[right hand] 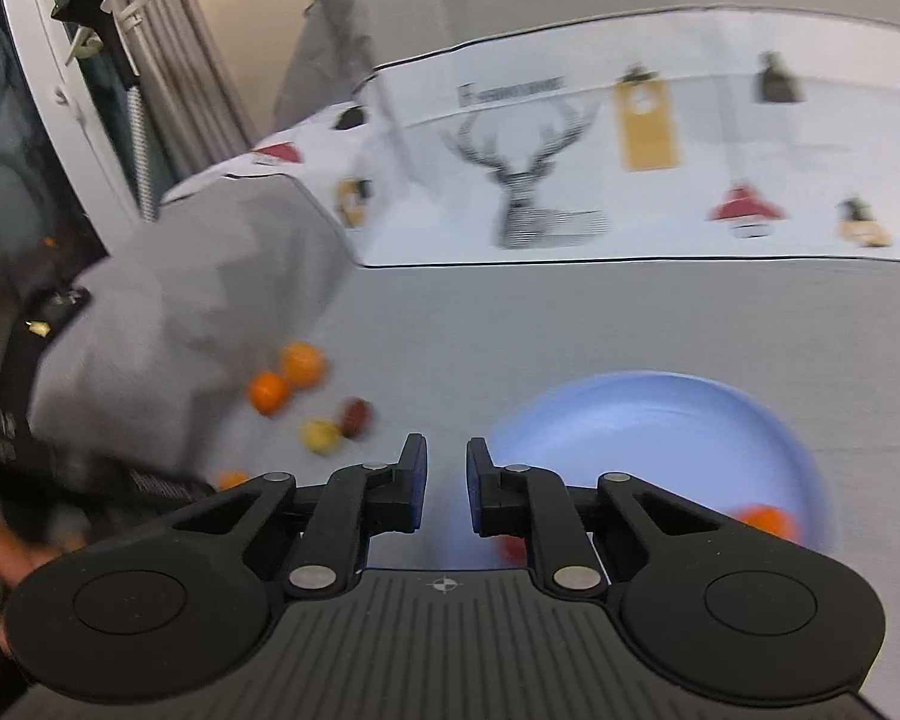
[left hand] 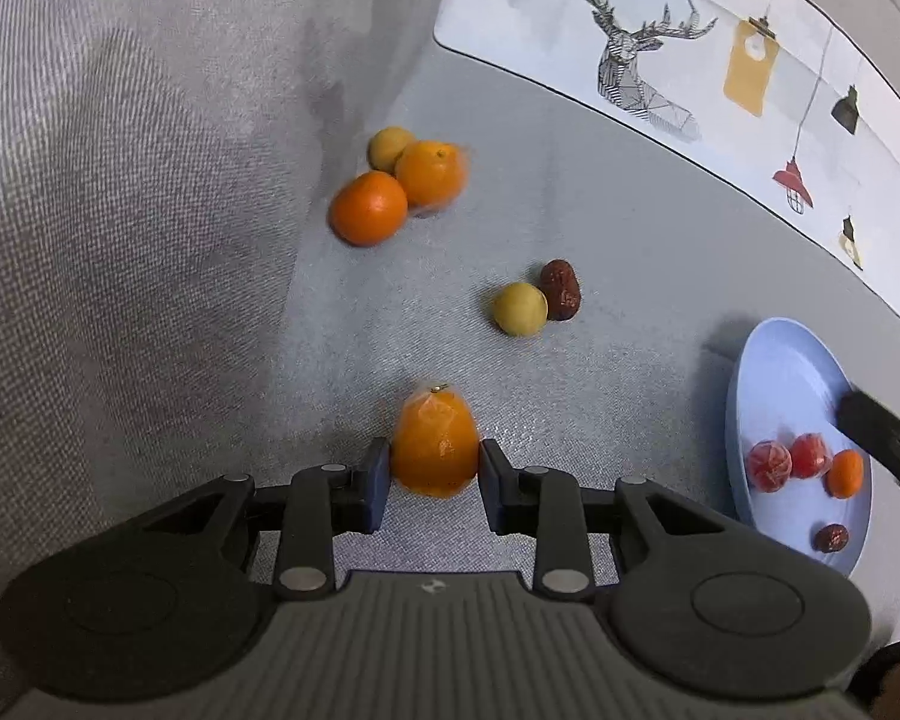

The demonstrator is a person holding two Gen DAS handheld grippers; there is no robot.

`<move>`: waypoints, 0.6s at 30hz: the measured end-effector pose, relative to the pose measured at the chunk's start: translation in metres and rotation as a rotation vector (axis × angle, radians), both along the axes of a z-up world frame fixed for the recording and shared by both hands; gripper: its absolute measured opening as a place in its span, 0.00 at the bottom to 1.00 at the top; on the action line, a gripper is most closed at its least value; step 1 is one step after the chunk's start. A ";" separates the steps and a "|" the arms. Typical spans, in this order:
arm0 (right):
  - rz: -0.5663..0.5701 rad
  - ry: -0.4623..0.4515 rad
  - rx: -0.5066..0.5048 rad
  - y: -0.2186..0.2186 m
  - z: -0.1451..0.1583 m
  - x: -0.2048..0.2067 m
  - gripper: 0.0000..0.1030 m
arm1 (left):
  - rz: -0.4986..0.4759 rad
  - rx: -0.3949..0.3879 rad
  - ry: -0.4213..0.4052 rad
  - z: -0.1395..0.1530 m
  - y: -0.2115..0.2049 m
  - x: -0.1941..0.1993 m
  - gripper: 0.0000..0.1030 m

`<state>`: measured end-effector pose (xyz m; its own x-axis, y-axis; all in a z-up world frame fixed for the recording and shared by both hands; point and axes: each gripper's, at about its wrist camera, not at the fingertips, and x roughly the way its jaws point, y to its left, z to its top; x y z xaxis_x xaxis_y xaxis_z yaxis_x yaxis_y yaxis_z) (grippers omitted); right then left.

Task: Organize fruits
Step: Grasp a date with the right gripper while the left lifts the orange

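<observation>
The left gripper (left hand: 433,468) was seen clamped on a wrapped orange (left hand: 435,447), both pads pressed to its sides, the fruit held just above the grey cloth (left hand: 600,228). The right gripper (right hand: 447,474) was found with its jaws drawn in to a narrow gap and nothing between them; they were hung over the near rim of the blue plate (right hand: 660,414).

In the left wrist view, the plate (left hand: 792,372) was shown at the right edge, near the camera, with two wrapped red fruits (left hand: 789,461), a small orange (left hand: 845,473) and a dark date (left hand: 832,537) lying in it. A dark finger of the other tool (left hand: 882,432) was caught over the plate's right side. In the right wrist view, blurred throughout, only an orange fruit (right hand: 768,521) and a patch of red (right hand: 512,547) could be made out on the plate, partly hidden behind the linkage.

Farther off on the cloth, a yellow fruit (left hand: 519,308) was seen touching a brown date (left hand: 560,290), well beyond the held orange. Farther still and to the left, two oranges (left hand: 399,192) and a small yellow fruit (left hand: 390,147) were bunched together. A printed mat with deer heads and lamps (left hand: 690,60) was laid along the far right. Only the right wrist view took in the curtain (right hand: 168,90) and window frame (right hand: 42,78) at far left.
</observation>
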<state>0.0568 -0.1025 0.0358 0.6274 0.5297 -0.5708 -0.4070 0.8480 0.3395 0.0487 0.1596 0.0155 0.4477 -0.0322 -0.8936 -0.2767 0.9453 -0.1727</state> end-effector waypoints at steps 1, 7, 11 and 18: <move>0.010 0.002 0.000 0.015 -0.002 0.007 0.15 | 0.001 -0.002 0.001 0.000 0.000 0.000 0.33; 0.039 0.070 -0.013 0.090 -0.020 0.050 0.21 | -0.007 0.029 -0.012 0.000 -0.005 0.001 0.33; 0.027 0.107 -0.023 0.115 -0.029 0.075 0.26 | -0.009 0.018 -0.012 -0.001 -0.003 0.001 0.33; 0.047 0.185 -0.136 0.143 -0.053 0.093 0.26 | -0.014 0.016 -0.013 -0.002 -0.002 0.001 0.33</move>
<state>0.1503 0.0406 -0.0174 0.4820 0.4662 -0.7418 -0.3888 0.8726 0.2957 0.0497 0.1575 0.0131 0.4592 -0.0241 -0.8880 -0.2611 0.9518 -0.1609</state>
